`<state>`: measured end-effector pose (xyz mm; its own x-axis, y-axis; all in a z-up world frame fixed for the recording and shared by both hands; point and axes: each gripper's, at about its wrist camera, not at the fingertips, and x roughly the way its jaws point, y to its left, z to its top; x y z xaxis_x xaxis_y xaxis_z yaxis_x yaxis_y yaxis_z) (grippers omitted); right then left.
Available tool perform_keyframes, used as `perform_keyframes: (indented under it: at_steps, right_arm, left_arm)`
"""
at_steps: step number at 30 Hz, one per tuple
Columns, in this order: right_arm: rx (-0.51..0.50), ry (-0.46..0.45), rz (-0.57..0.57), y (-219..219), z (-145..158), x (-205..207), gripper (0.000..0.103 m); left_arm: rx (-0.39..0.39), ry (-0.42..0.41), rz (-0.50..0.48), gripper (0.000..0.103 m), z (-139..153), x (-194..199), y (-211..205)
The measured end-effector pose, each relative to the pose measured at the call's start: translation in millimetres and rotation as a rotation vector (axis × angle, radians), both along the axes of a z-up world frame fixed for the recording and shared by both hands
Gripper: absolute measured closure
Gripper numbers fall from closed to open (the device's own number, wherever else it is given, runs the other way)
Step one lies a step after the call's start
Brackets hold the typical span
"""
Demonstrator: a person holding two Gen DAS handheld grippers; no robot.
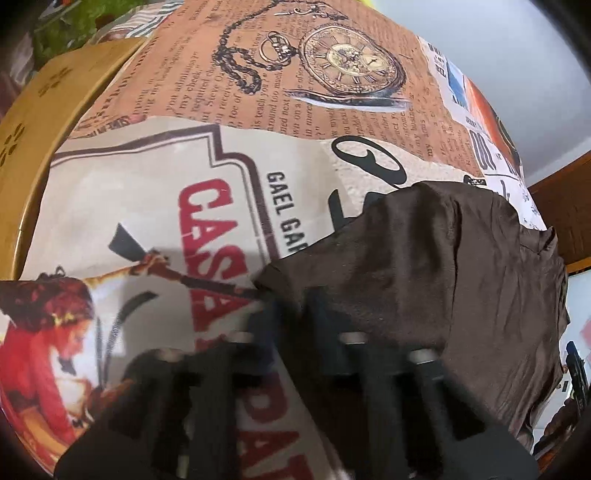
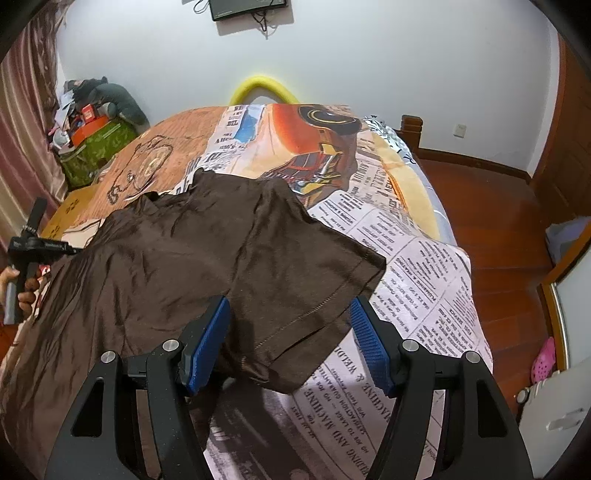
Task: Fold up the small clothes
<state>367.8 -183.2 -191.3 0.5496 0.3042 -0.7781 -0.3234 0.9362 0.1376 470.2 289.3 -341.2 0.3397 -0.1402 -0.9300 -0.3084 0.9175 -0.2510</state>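
Garment: brown shirt (image 2: 207,258), lying crumpled but mostly spread on bed (image 2: 424,266) over printed collage cover. Right gripper (image 2: 288,343): fingers wide apart, straddling the sleeve hem, holding nothing; likely lined up to pinch that sleeve for a fold. Left gripper (image 1: 291,317): blurred, at the shirt's opposite edge; cannot tell whether its fingers grip the cloth

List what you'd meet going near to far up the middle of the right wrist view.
right gripper with open jaws → brown shirt → printed bedspread → yellow arch → white wall → dark wall device
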Motion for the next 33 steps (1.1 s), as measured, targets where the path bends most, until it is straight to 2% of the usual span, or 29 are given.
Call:
perform_keyframes:
  at_steps: [3,5,7,10,14,17,21,28,32,33]
  right_arm:
    - [0.010,0.006,-0.005,-3.1,-2.0,-1.3,0.039]
    - [0.011,0.001,-0.003,-4.2,-1.2,-3.2,0.039]
    - [0.020,-0.003,0.001,-6.3,0.6,-4.3,0.039]
    - [0.036,-0.015,0.003,-10.6,4.4,-6.3,0.039]
    - [0.060,-0.024,0.003,-17.0,8.5,-8.2,0.039]
    - [0.073,-0.032,0.007,-21.1,10.0,-10.8,0.039]
    - [0.079,-0.028,0.010,-25.2,8.7,-10.8,0.039]
    - [0.089,-0.034,0.007,-34.3,11.1,-7.3,0.039]
    - [0.081,-0.035,0.003,-38.3,9.3,-3.5,0.039]
    - [0.077,-0.032,0.002,-38.2,7.7,-2.0,0.039]
  left_arm:
    - [0.060,-0.004,-0.012,0.100,7.9,1.2,-4.4]
    - [0.132,-0.028,-0.021,0.100,20.9,0.4,-11.3]
    - [0.211,-0.084,-0.038,0.100,44.6,-1.3,-19.5]
    - [0.271,-0.169,-0.061,0.100,87.1,-5.0,-34.1]
    - [0.309,-0.257,-0.102,0.100,135.3,-4.5,-61.1]
    - [0.295,-0.277,-0.144,0.100,150.6,3.8,-87.3]
    - [0.251,-0.259,-0.201,0.100,141.5,15.8,-123.8]
    - [0.167,-0.164,-0.280,0.100,90.0,27.3,-172.3]
    - [0.181,-0.106,-0.290,0.099,69.6,28.9,-182.8]
    - [0.185,-0.101,-0.293,0.095,68.4,29.7,-183.9]
